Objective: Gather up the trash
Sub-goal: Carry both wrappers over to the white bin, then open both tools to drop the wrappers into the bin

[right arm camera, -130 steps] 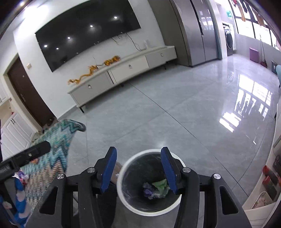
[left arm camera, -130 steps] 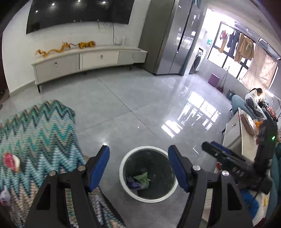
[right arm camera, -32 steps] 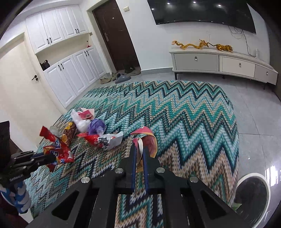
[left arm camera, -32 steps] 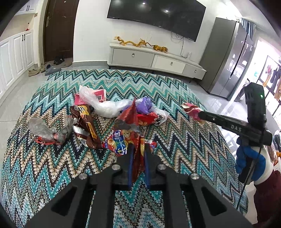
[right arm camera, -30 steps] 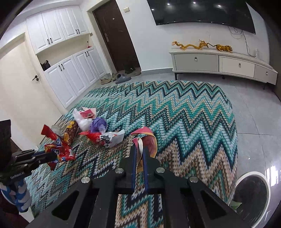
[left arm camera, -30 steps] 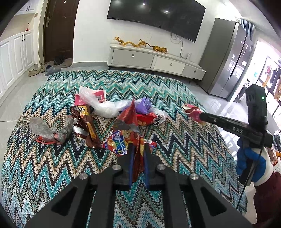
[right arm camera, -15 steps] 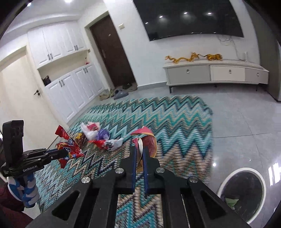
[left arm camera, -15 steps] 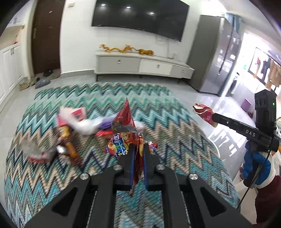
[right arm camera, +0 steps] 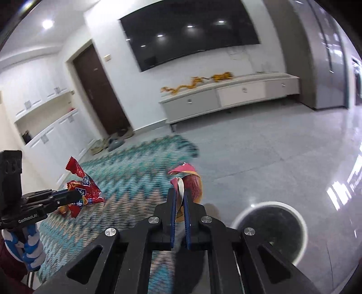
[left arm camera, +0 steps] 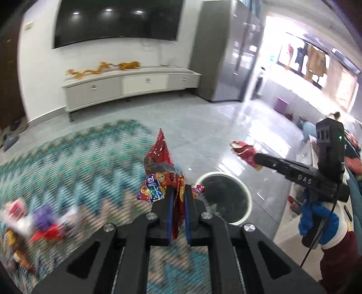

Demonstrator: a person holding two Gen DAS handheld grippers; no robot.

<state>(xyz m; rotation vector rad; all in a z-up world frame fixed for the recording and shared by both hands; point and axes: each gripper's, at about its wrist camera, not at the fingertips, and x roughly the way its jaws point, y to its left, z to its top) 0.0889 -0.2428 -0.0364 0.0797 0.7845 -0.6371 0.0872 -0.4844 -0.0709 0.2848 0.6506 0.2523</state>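
You're mid-haul, by the look of it: the zigzag blanket [left arm camera: 74,162] carries a blurred heap of wrappers [left arm camera: 38,222] at its left, so more trips seem due. The white-rimmed bin [left arm camera: 222,199] stands on the floor beside it, some scraps inside. Your left tongs [left arm camera: 178,203] pinch a red snack bag [left arm camera: 161,171] near the bin; your right tongs [right arm camera: 178,203] pinch a crumpled red-and-pink wrapper [right arm camera: 190,181], neither yet dropped.

Bin [left arm camera: 226,199] stands on floor [left arm camera: 203,126], just right of rug [left arm camera: 67,162] edge. Loose wrappers [left arm camera: 38,224] lie on rug, left side. TV [left arm camera: 115,21] hangs on wall above cabinet [left arm camera: 126,84], behind rug.
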